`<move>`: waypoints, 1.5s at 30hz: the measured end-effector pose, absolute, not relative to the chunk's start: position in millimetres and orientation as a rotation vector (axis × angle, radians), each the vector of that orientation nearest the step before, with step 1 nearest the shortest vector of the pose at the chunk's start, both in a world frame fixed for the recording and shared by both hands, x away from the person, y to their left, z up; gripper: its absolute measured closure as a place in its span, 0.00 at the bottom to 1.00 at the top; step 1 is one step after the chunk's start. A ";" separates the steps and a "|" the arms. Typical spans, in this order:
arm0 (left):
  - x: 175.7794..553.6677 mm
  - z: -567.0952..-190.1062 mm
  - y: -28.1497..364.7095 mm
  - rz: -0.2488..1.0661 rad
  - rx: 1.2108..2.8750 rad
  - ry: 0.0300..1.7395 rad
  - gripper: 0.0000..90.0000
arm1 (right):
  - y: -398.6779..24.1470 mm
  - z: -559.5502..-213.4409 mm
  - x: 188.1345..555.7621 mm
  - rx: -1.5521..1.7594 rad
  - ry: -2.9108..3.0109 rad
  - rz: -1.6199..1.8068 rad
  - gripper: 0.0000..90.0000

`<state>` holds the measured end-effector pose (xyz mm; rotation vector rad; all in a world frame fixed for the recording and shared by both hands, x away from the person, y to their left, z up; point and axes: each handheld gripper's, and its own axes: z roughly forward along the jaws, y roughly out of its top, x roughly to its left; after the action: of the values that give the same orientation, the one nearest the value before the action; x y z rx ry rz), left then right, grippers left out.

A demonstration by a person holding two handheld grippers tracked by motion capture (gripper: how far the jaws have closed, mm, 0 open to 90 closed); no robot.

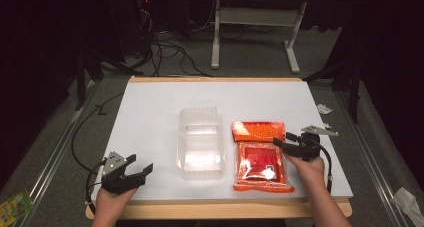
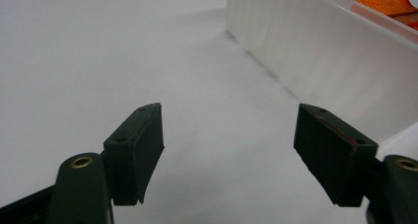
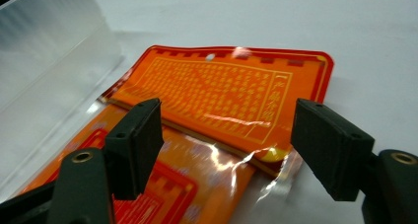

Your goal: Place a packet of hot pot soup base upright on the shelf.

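Orange packets (image 1: 261, 157) lying end to end, long axis away from person, both hand-held grippers (image 1: 129, 174) (image 1: 289, 142) wide apart, empty

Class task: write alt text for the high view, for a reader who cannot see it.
Two hand-held tools rest open on a white table: the left tool at the near left corner, the right tool over orange packets. A clear plastic tray lies between them.

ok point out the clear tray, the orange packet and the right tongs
clear tray (image 1: 201, 143), high view, on its sunken middle
orange packet (image 1: 261, 161), high view, on the red square under its shiny wrap
right tongs (image 1: 280, 141), high view, midway between the two black tips
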<state>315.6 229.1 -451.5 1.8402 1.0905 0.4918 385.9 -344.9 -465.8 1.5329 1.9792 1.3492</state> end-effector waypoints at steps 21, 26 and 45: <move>312.4 -453.3 230.6 0.509 1.825 1.139 0.31 | -356.9 -482.3 457.5 1.767 1.977 1.325 0.40; 311.0 -451.6 231.8 0.516 1.824 1.133 0.31 | -354.4 -482.5 455.6 1.715 2.052 1.370 0.70; 312.7 -452.7 232.1 0.512 1.830 1.127 0.31 | -366.8 -448.8 424.3 1.547 1.848 1.379 1.00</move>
<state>312.7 232.1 -452.7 1.8298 1.1268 0.5117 424.3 -366.8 -448.8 1.5468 1.8483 1.3791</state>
